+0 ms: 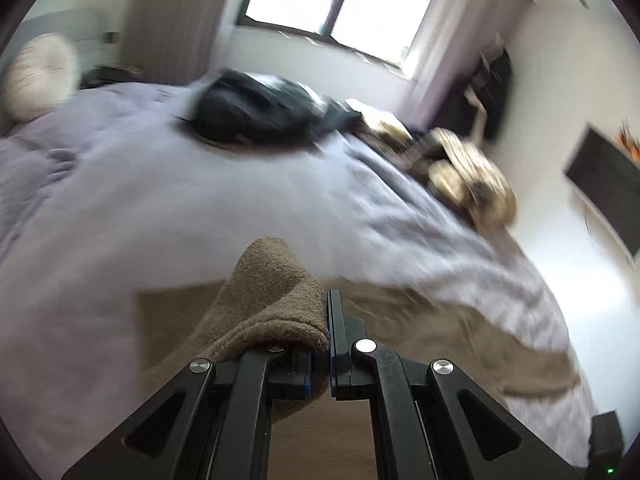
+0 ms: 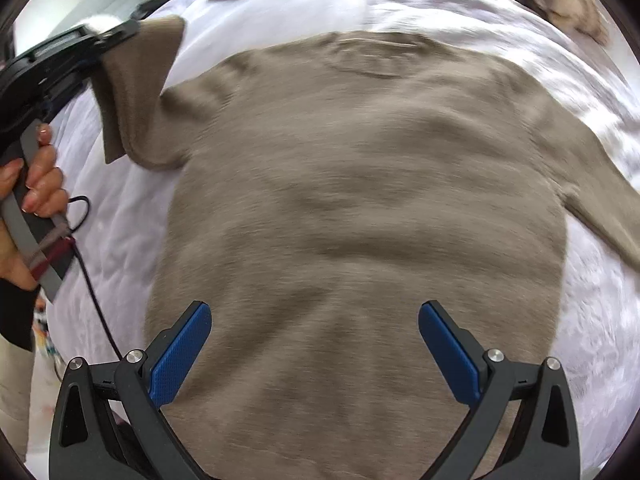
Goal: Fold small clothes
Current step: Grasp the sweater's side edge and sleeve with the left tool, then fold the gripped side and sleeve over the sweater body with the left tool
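A taupe knit sweater point(image 2: 360, 200) lies spread flat on the lilac bedspread point(image 2: 280, 4), neck away from me. My left gripper point(image 1: 326, 320) is shut on the end of the sweater's left sleeve point(image 1: 272, 300) and holds it lifted off the bed. The same gripper shows in the right wrist view point(image 2: 120, 36), with the sleeve point(image 2: 136, 92) hanging from it. My right gripper point(image 2: 314, 344) is open and empty, hovering over the sweater's lower hem. The sweater's right sleeve point(image 2: 608, 216) stretches out to the right.
A dark pile of clothes point(image 1: 256, 108) lies far back on the bed, and a tan patterned garment point(image 1: 468, 176) lies near the bed's right edge. A round cream cushion point(image 1: 36, 76) sits at the far left. A window and white walls stand beyond.
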Motion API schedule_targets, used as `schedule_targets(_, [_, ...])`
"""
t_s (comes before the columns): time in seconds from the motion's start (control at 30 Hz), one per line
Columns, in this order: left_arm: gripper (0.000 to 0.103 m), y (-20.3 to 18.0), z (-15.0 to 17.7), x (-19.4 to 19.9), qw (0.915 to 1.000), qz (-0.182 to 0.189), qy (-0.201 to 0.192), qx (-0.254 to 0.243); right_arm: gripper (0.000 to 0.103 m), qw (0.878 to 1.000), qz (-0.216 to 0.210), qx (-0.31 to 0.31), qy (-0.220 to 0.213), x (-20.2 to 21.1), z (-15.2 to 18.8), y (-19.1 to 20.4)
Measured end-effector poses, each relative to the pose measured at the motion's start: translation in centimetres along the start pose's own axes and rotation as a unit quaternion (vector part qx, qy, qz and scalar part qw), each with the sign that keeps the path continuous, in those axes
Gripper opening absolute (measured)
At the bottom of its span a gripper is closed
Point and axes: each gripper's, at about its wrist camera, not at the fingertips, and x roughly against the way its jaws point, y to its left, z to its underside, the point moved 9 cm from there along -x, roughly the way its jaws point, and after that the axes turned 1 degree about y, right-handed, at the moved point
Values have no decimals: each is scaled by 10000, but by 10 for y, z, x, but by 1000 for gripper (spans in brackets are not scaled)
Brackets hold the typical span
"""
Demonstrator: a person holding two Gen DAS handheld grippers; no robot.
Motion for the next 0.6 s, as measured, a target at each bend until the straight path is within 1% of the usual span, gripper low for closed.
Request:
schedule_targets(0.03, [7, -19, 8, -18, 9997, 9, 192, -157, 103, 10000, 21, -97, -4, 1, 0, -13])
schedule_targets(0.1, [7, -47, 24, -46, 9979, -21, 506, -400, 103, 9996, 61, -285, 4, -4, 9, -19])
schedule_targets(0.17, [7, -66, 49, -71, 9945, -70, 845, -622, 103, 9989, 71, -460, 32, -10, 14, -26])
schedule_targets(0.27, [7, -83, 87, -104, 9862, -245, 1390, -861, 103, 9971, 42, -754, 65, -24, 25, -26])
schedule_targets(0.33, [8, -83, 102, -112, 9823, -293, 1628, -878, 103, 9953, -34, -964, 83, -33, 28, -22])
schedule_targets(0.37, [21, -82, 108, -114, 9808, -329, 1708, -878, 103, 9943, -136, -1055, 92, -38, 30, -17])
schedule_targets(0.4, [56, -79, 114, -113, 9793, -431, 1781, -861, 103, 9926, -303, -1171, 116, -44, 32, -10])
schedule_targets(0.43, [74, -77, 115, -109, 9797, -511, 1745, -841, 103, 9909, -441, -1265, 128, -49, 33, -3])
schedule_targets(0.47, [91, -73, 110, -99, 9823, -651, 1547, -835, 103, 9893, -541, -1348, 115, -52, 32, 3])
schedule_targets(0.5, [91, -75, 104, -91, 9839, -699, 1385, -882, 103, 9882, -620, -1402, 65, -57, 31, 13])
schedule_targets(0.53, [91, -73, 101, -82, 9845, -691, 1326, -922, 103, 9879, -650, -1409, 17, -58, 28, 18])
schedule_targets(0.6, [91, -62, 89, -59, 9859, -653, 1224, -935, 103, 9912, -594, -1179, -17, -65, 18, 38])
